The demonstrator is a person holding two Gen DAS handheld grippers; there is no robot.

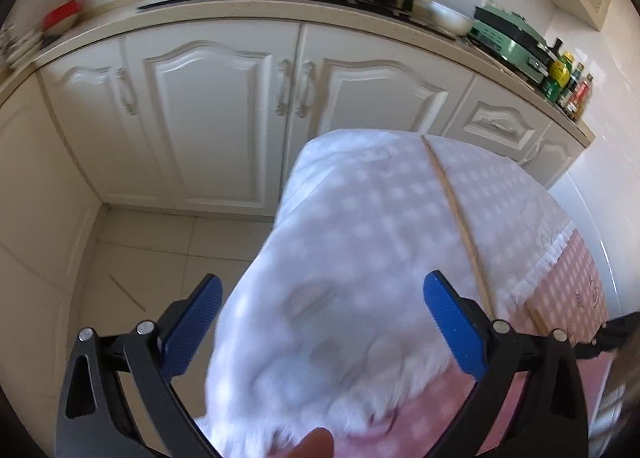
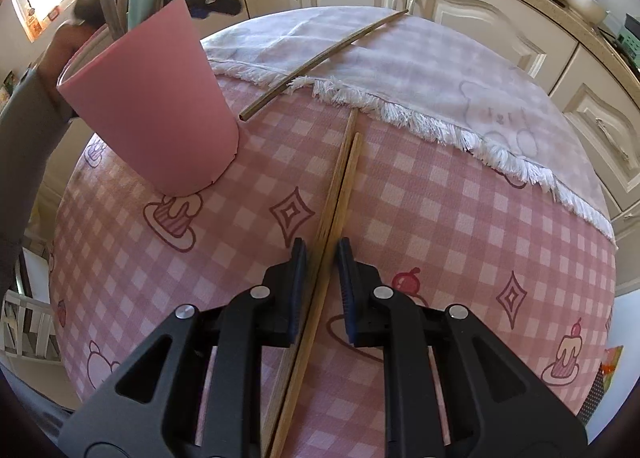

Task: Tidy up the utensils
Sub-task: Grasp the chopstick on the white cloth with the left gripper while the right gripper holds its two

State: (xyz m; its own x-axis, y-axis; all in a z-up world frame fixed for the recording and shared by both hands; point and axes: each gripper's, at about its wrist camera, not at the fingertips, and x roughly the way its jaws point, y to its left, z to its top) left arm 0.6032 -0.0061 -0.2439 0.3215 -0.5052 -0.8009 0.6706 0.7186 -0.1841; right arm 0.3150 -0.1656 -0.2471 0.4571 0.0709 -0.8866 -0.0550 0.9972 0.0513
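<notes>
1. Here the right gripper [image 2: 322, 258] straddles a pair of wooden chopsticks [image 2: 336, 193] lying side by side mid-table on the pink checked tablecloth [image 2: 420, 217]; whether its fingers pinch them, I cannot tell.
2. A darker single chopstick [image 2: 320, 57] lies across the white fringed cloth [image 2: 440, 69] toward the far edge.
3. The pink cup [image 2: 160, 113] of utensils stands near the left edge.
4. The left gripper [image 1: 320, 318] is spread wide, holding nothing.

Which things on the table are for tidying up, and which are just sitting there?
For the job:
- pair of chopsticks between the right gripper fingers
- single chopstick
- pink cup holding utensils

Just there:
- white fringed cloth
- checked tablecloth
- green appliance
- bottles
</notes>
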